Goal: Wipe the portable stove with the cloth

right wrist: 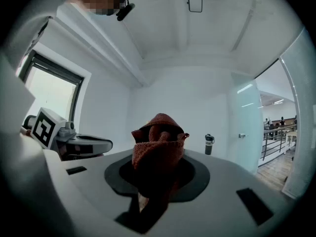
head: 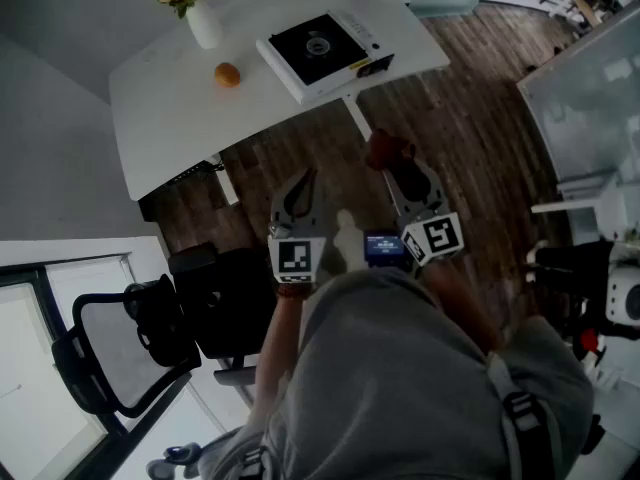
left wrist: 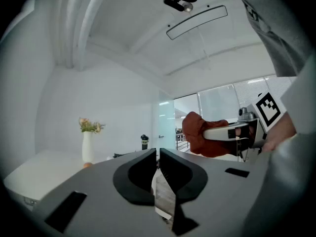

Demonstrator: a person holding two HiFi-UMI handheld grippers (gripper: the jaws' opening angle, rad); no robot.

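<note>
And there was the right hand-held gripper, held level with its jaws pinching a bunched rust-red terry cloth, the wad bulging up and forward past the tips. The left hand-held gripper sat alongside it, also level, with its black jaws pressed together on nothing. Both were out over the dark wooden floor, on the near side of the white tabletop and not yet over it. The target was the flat white portable stove with its black top and round burner ring, resting near the tabletop's right end, well apart from both tools on their far side. From the cloth it lay ahead and a little to the left, and from the empty left tool ahead and a touch to the right, so neither looked clearly nearer. It sat askew, one corner aimed back at the person and the control strip along its right-hand side, so its long axis could not be told from up here. To its left were a small orange fruit and a white vase of flowers, off the direct line. By my read the reach called for a push forward with a slight leftward drift, bringing the cloth down flat on the black top.
</note>
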